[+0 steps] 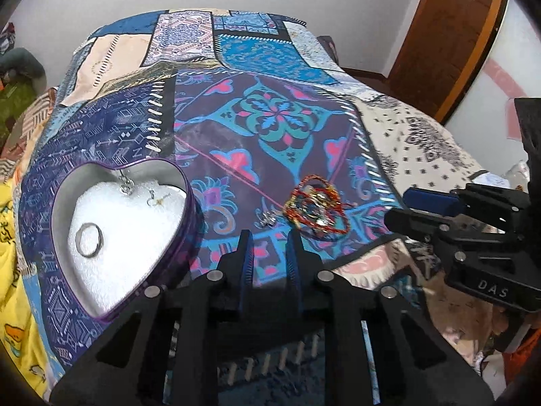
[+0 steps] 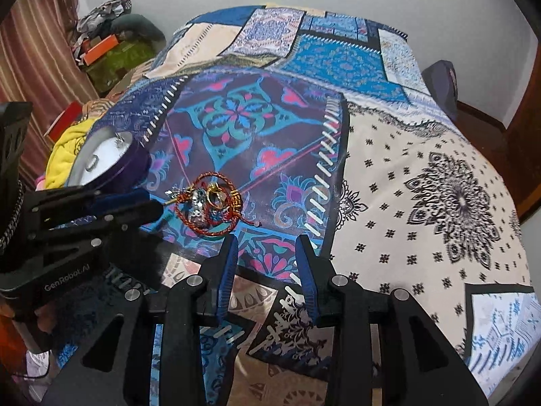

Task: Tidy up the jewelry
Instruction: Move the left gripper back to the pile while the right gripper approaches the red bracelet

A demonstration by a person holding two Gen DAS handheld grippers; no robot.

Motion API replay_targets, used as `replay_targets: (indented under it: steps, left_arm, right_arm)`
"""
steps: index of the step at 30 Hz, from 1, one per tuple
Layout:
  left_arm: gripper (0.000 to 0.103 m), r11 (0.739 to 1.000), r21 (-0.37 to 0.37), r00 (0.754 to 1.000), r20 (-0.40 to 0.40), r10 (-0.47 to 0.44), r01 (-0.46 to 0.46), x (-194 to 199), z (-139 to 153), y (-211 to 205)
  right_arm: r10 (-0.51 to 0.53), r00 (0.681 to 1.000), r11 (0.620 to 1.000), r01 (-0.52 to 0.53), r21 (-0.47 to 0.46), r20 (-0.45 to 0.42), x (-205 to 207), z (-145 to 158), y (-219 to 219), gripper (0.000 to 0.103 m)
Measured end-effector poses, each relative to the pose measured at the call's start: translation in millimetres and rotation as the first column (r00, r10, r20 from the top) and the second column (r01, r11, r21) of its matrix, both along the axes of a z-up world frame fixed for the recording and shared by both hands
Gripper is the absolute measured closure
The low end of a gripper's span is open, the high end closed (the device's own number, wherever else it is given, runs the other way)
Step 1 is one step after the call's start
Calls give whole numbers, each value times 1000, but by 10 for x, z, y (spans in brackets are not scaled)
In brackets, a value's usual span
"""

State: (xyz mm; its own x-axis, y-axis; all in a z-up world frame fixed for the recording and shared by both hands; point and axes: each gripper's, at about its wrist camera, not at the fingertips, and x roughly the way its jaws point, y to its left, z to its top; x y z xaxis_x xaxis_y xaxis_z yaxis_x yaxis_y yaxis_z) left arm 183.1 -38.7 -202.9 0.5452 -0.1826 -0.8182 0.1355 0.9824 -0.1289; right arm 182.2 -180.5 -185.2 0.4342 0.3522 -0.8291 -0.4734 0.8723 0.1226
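Note:
A purple heart-shaped box [image 1: 62, 189] with a white foam lining lies at the left on the patchwork bedspread [image 1: 270, 118]. In it are a silver ring [image 1: 89, 239], a silver pendant [image 1: 126, 186] and a small gold piece [image 1: 157, 199]. A tangle of red and gold thread bracelets [image 1: 316, 206] lies just right of my left gripper [image 1: 269, 237], with a small silver charm [image 1: 267, 218] straight ahead of it. The jaws stand slightly apart with nothing between them. My right gripper [image 2: 267, 242] is open and empty, just short and right of the same tangle [image 2: 211, 203]. The box [image 2: 135, 162] sits farther left.
The bedspread's near edge [image 2: 209, 270] folds over under both grippers. Yellow cloth [image 2: 66, 155] and cluttered boxes [image 2: 101, 50] lie off the bed's left side. A wooden door [image 1: 449, 44] stands at the right, and a white wall is behind the bed.

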Motion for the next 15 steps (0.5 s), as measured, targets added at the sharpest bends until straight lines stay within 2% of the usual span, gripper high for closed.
replay_targets:
  steps: [6,15]
  left_arm:
    - [83,1000,25,1000,-10,-6,6,101,-72,-7]
    - [83,997,70,999,0,-35,35,246,-97,-111]
  right_arm:
    - [3,999,999,-2,43,-42,55,-48,-21,71]
    - [18,998,998,-14,56,-62,39,-84,-2,71]
